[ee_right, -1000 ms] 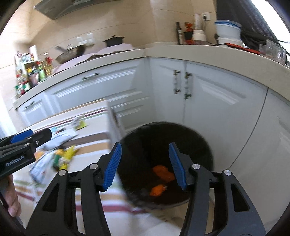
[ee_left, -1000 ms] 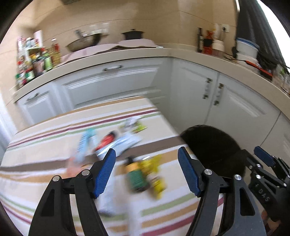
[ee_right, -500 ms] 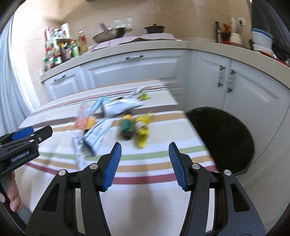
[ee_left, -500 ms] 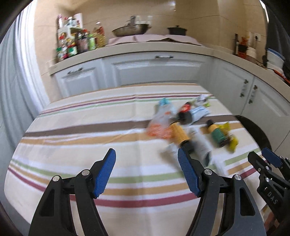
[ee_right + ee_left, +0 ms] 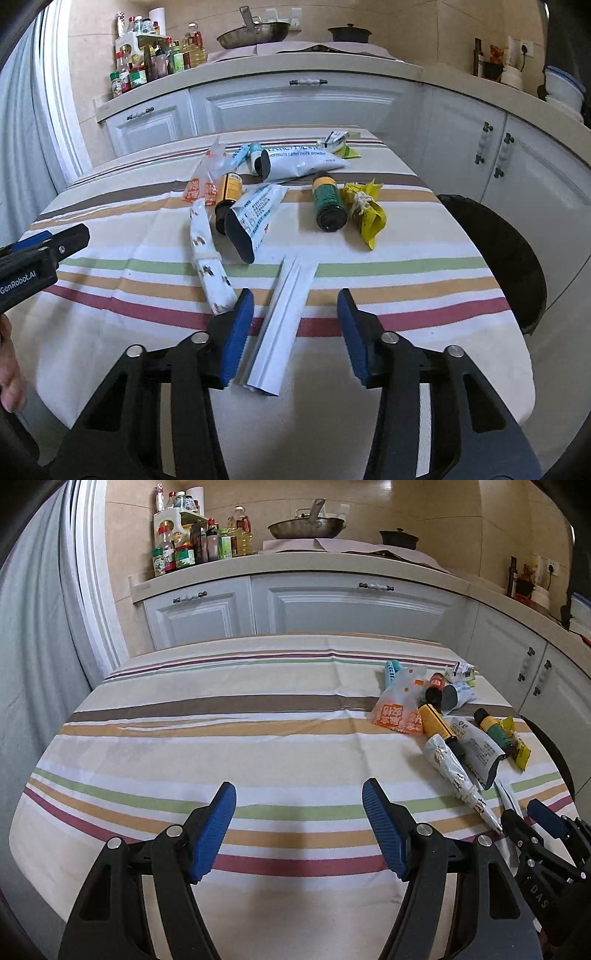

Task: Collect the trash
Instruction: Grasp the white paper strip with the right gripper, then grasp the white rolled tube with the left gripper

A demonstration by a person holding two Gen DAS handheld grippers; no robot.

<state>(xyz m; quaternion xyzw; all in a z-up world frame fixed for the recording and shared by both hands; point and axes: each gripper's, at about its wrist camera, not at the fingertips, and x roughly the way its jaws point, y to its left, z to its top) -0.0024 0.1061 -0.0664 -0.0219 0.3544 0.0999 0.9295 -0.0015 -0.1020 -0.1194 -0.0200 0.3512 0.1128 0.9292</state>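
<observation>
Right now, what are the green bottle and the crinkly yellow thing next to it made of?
The green bottle looks like dark glass or hard plastic, I can't tell which; it is smooth, with a printed green and yellow label. The yellow wrapper looks like thin plastic film: it is creased, scrunched and slightly shiny.

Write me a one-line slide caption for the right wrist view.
Open right claw poised over a flat white wrapper on the striped tablecloth, more trash beyond, black bin beside the table.

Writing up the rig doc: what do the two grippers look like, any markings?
Both are alike: the left gripper and the right gripper have black plastic arms with silver rivets and ribbed blue pads. Side markings read "GenRobot.AI" on the left and "DAS" on the right. No cables visible.
</observation>
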